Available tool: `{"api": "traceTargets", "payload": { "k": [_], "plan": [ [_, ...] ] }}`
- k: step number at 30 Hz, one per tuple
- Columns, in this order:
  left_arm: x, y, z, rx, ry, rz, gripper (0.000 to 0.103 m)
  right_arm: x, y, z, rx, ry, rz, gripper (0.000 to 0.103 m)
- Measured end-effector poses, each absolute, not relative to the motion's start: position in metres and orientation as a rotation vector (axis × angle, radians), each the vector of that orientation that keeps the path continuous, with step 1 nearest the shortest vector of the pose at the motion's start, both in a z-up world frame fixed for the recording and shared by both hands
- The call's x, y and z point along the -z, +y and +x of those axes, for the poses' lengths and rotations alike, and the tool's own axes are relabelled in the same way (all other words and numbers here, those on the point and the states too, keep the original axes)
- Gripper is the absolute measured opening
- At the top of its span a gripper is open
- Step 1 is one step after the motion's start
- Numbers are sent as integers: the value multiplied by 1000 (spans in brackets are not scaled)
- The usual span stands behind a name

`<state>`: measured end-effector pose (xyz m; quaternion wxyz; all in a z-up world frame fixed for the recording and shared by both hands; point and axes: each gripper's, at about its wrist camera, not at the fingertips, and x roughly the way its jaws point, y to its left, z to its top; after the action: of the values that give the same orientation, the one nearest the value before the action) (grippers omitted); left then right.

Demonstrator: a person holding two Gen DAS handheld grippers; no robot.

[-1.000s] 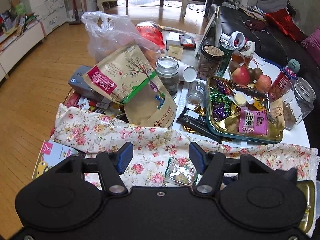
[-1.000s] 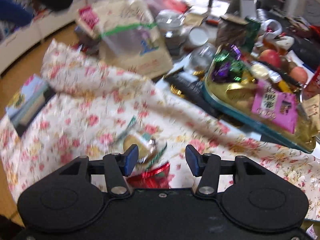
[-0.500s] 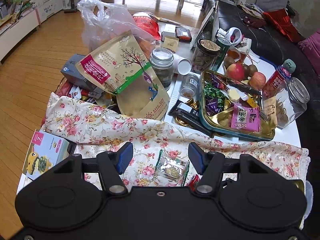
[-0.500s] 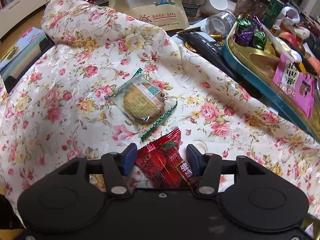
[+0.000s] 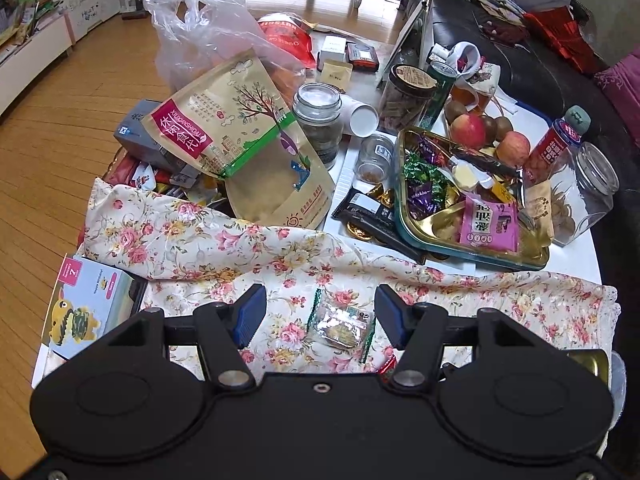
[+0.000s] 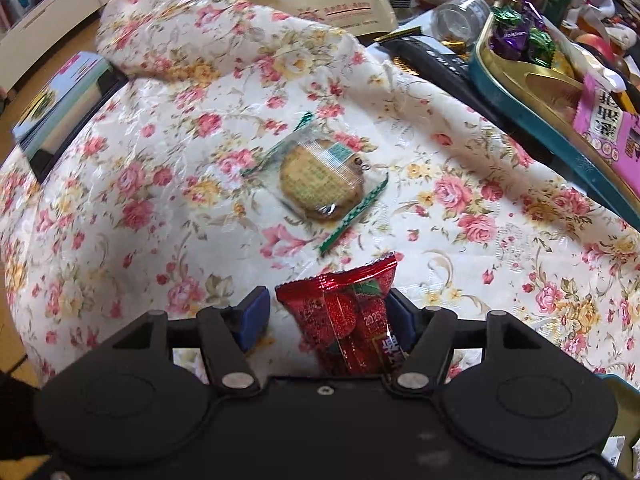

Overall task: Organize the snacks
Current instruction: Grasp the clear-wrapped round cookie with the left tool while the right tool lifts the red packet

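A round cookie in a clear green-edged wrapper (image 6: 320,184) lies on the floral cloth (image 6: 160,160). Just in front of it, a red strawberry-print snack packet (image 6: 348,312) rests on the cloth between the fingers of my right gripper (image 6: 326,316). Its jaws are opening: there is a gap at the left pad, and the right pad is beside the packet's edge. My left gripper (image 5: 320,312) hovers open above the cookie wrapper (image 5: 342,326), jaws narrowing slightly, touching nothing. A teal-rimmed gold tray (image 5: 440,246) of wrapped sweets sits beyond the cloth.
Behind the cloth (image 5: 240,248) stand a large kraft snack bag (image 5: 240,148), glass jars (image 5: 320,120), a plastic bag (image 5: 200,36), apples (image 5: 468,130) and a red bottle (image 5: 556,144). A picture box (image 5: 88,312) lies at the table's left edge.
The right gripper has come down to the cloth with the red packet and its jaws have spread off it. The left gripper has tipped slightly, staying over the cookie wrapper.
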<state>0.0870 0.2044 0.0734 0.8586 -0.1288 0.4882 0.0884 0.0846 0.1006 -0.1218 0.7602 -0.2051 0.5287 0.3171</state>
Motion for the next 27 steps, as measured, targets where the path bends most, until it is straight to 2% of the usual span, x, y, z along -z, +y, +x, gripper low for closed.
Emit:
{"api": "traceTargets", "payload": {
  "k": [4, 6, 9, 14, 27],
  "plan": [
    [-70, 204, 89, -171, 1042, -277, 63, 120, 98, 75, -701, 1143, -471, 59],
    [-67, 204, 90, -164, 1057, -281, 63, 118, 97, 73, -695, 1155, -473, 50],
    [-61, 202, 92, -165, 1074, -276, 63, 115, 95, 69, -657, 1190, -466, 42],
    [-53, 195, 95, -161, 1095, -246, 63, 106, 84, 65, -577, 1261, -388, 36],
    [7, 170, 120, -224, 1200, -187, 63, 43, 19, 54, -449, 1360, 99, 37]
  ]
}}
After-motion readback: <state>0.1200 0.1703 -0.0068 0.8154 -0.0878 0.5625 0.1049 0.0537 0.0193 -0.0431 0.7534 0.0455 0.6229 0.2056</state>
